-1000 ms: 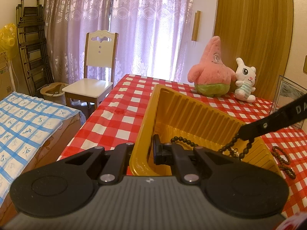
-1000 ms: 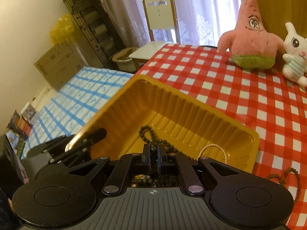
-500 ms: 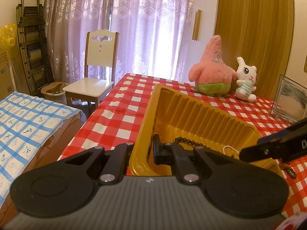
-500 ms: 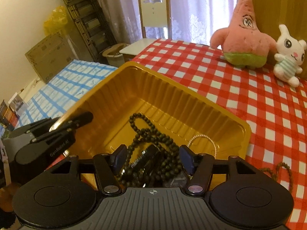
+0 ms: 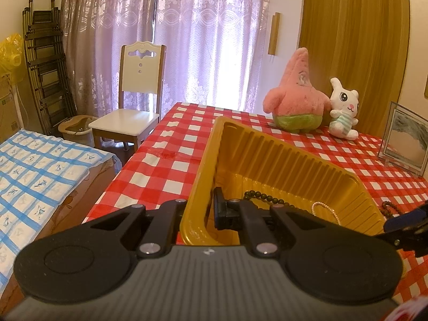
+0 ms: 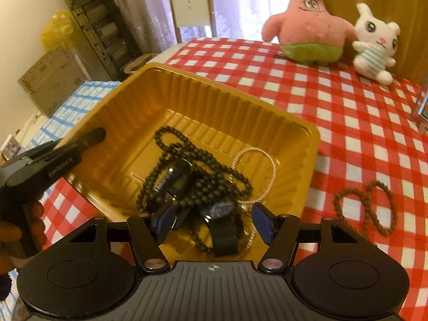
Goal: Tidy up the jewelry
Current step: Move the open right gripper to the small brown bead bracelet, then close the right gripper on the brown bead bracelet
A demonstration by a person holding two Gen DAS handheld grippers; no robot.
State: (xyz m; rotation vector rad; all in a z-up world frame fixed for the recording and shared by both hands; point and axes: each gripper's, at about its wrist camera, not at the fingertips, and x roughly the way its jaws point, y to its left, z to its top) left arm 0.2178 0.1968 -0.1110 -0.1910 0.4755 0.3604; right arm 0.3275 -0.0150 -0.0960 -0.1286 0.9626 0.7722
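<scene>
The left hand-held gripper (image 5: 211,211) is clamping the near-left rim of the yellow plastic tray (image 5: 281,160), its jaws closed on the tray wall, one finger inside and one outside; in the right wrist view the same left hand-held gripper (image 6: 88,140) is reaching in from the left edge onto the tray rim (image 6: 214,85), with a person's hand (image 6: 16,230) wrapping its handle. The right hand-held gripper (image 6: 214,222) is hovering over the near end of the tray with its jaws standing apart and nothing pressed between its blue pads (image 6: 163,220). Inside the tray a dark beaded necklace (image 6: 203,176) is lying in a tangled heap over a black wristwatch (image 6: 222,219) and a dark cylindrical item (image 6: 175,178); a white pearl bracelet (image 6: 262,165) is resting just beside them toward the right wall. A brown beaded bracelet (image 6: 366,208) is lying on the red-checked table (image 6: 347,112), outside the tray to its right; a pink star plush (image 6: 307,29) and a white rabbit plush (image 6: 374,45) are sitting at the far edge.
</scene>
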